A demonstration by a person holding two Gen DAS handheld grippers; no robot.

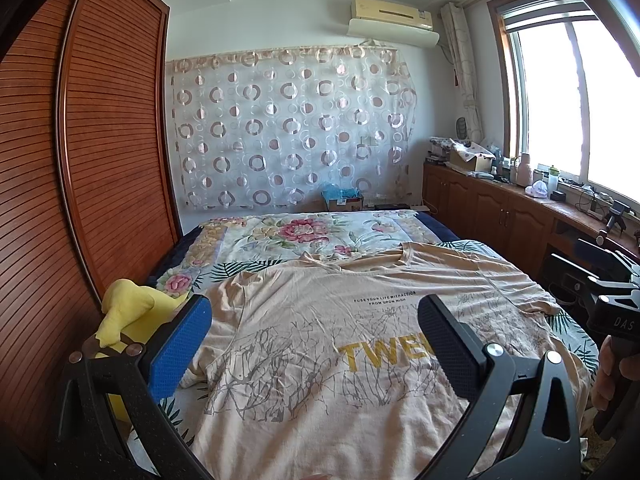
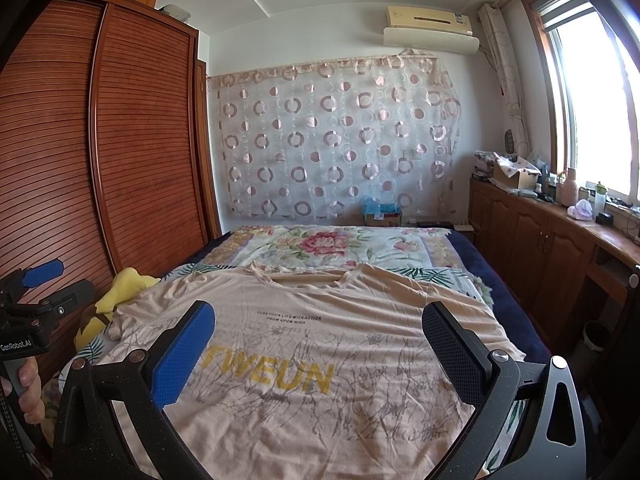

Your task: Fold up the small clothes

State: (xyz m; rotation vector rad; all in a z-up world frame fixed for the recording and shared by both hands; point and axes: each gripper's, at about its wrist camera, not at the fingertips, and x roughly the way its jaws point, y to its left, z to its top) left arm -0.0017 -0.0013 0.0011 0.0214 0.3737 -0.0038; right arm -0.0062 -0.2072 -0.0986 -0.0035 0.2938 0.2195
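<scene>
From the left wrist we look down our left gripper [image 1: 316, 344], its jaws spread wide with nothing between them, hanging above a beige T-shirt [image 1: 320, 320]. The shirt lies face up and spread flat on the bed [image 1: 280, 236], neckline toward the far end, with yellow lettering and a grey branch print across the chest. Its cloth is wrinkled, and its left sleeve bunches near our blue finger pad [image 1: 180, 348]. Just left of the shirt, at the bed's edge, we see a yellow garment [image 1: 128, 312] in a crumpled heap beside the wooden wardrobe [image 1: 80, 160]. At the far right edge our right gripper [image 1: 608, 296] shows only in part, held in a hand.

From the right wrist, our right gripper [image 2: 318, 352] likewise stands wide open and empty over the T-shirt [image 2: 320, 320], which fills the near half of the bed [image 2: 320, 240]. The yellow garment [image 2: 124, 288] lies at the shirt's far left corner. At the left edge we see the left gripper [image 2: 36, 280] gripped in a hand [image 2: 24, 388], beside the wardrobe [image 2: 140, 140]. A circle-patterned curtain [image 2: 340, 140] hangs on the far wall.
</scene>
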